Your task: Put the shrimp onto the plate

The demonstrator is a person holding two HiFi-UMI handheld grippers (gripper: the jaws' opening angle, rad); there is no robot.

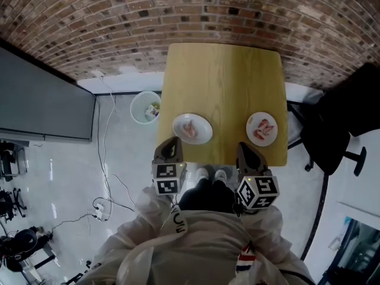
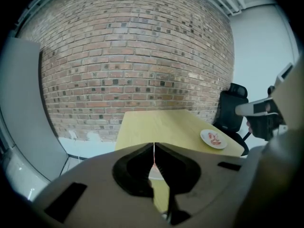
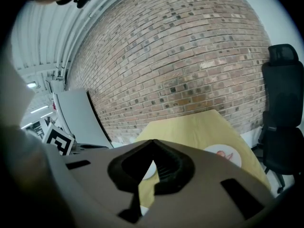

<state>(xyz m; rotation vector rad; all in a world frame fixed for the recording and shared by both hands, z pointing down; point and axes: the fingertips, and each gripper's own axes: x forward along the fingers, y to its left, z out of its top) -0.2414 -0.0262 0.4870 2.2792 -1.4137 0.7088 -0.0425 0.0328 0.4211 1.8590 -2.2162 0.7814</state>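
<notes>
A yellow wooden table (image 1: 222,82) carries two white plates near its front edge. The left plate (image 1: 205,133) holds pink shrimp (image 1: 190,127); the right plate (image 1: 252,136) also holds shrimp (image 1: 263,128). My left gripper (image 1: 170,142) hovers just off the table's near edge, in front of the left plate, its jaws shut with nothing between them (image 2: 154,145). My right gripper (image 1: 244,147) hangs off the same edge, in front of the right plate, and its jaw tips meet, empty (image 3: 152,141). In the right gripper view the right plate (image 3: 223,155) lies ahead to the right.
A white waste bin (image 1: 146,107) stands on the floor left of the table. A black office chair (image 1: 338,129) is at the right. A brick wall (image 1: 190,10) runs behind the table. A grey panel (image 1: 41,100) and floor cables (image 1: 107,159) are at the left.
</notes>
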